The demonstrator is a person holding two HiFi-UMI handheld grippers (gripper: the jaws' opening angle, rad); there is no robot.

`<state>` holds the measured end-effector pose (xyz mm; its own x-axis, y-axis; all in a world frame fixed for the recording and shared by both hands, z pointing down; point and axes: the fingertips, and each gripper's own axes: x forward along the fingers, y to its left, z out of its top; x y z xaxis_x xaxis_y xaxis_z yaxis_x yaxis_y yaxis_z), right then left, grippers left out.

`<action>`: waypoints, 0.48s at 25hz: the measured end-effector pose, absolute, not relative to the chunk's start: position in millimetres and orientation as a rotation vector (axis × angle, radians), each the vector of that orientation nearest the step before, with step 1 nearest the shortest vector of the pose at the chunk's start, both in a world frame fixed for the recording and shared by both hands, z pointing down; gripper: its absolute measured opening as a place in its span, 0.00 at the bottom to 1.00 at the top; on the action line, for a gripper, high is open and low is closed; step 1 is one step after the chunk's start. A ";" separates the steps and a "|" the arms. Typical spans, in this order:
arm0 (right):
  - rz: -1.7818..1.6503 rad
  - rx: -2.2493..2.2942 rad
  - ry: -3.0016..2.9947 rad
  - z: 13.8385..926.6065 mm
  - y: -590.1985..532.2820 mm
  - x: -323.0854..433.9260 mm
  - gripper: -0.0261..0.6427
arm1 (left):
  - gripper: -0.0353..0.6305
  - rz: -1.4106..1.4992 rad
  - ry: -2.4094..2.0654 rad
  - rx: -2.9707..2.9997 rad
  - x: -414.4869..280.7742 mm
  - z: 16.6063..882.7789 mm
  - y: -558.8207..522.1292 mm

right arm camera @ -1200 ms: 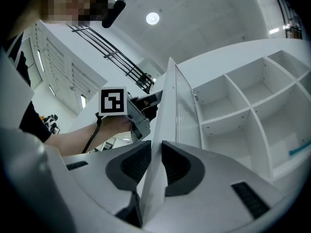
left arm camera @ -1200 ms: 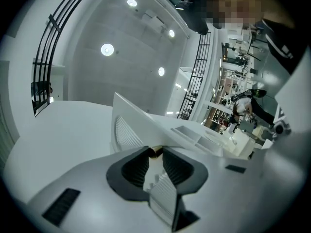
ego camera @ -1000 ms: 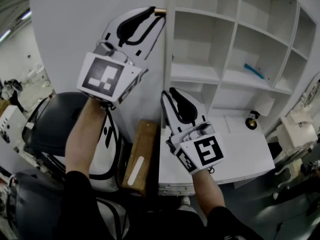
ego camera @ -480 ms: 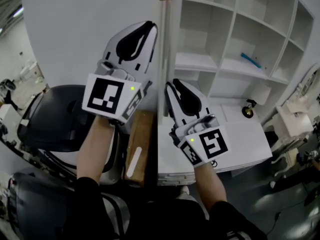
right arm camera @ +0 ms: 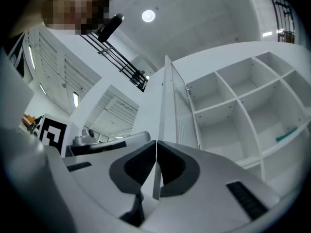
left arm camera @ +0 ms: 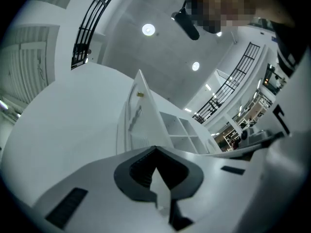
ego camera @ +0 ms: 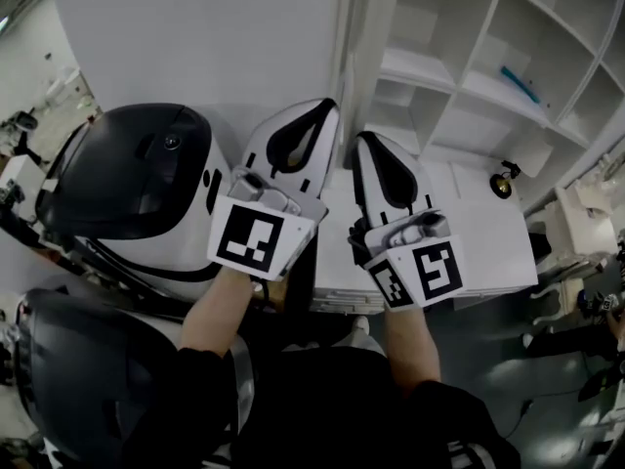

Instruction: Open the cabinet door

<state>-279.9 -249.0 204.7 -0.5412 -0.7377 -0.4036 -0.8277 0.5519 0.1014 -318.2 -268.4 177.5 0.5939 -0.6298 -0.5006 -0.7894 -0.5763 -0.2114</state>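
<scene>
Though both empty, left tool (ego camera: pixel 327 108) together, right tool (ego camera: pixel 364 138) closing; open cabinet door (ego camera: pixel 195 47) ahead, black-domed machine (ego camera: pixel 137 184) left.

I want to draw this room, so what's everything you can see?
Door: one, white, open, left of shelves.
Shelves: one unit, white, right.
Blue thing: one, on a right shelf; unclear what.
Small thing: one, dark and gold, on white ledge below shelves.
Machine: one, black and white, lower left.
Left tool: one, white and black, shut, empty.
Right tool: one, white and black, jaws closing, nothing between them.
Arms: two, black sleeves, bottom.
</scene>
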 end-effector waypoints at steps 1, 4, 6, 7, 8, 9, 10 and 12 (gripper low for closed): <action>0.391 -1.303 2.474 210.1 -248.4 -278.3 0.07 | 0.07 0.524 1.149 -2.443 -315.9 188.9 -266.2; 0.347 -1.332 2.476 228.1 -247.5 -272.2 0.07 | 0.07 0.523 1.210 -2.532 -313.5 222.4 -263.2; 0.337 -1.357 2.469 241.9 -247.4 -264.9 0.07 | 0.07 0.531 1.239 -2.583 -311.6 241.7 -260.6; 0.322 -1.378 2.465 251.4 -247.6 -259.6 0.07 | 0.07 0.537 1.242 -2.612 -309.5 252.1 -257.5; 0.293 -1.405 2.462 262.5 -248.4 -253.8 0.07 | 0.07 0.538 1.243 -2.642 -307.2 263.5 -254.2; 0.258 -1.432 2.464 274.1 -249.8 -248.7 0.07 | 0.07 0.533 1.249 -2.666 -305.2 275.2 -251.5; 0.228 -1.456 2.471 285.1 -250.9 -245.2 0.07 | 0.07 0.526 1.262 -2.685 -303.4 286.1 -249.6; 0.204 -1.497 2.494 304.8 -249.8 -243.2 0.07 | 0.07 0.511 1.305 -2.716 -300.2 306.4 -246.3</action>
<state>-243.2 -249.8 304.8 -0.4540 -0.8515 -0.2623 -0.8828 0.4697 0.0031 -300.2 -246.3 306.4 0.5804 -0.7432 -0.3330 -0.7716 -0.6326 0.0671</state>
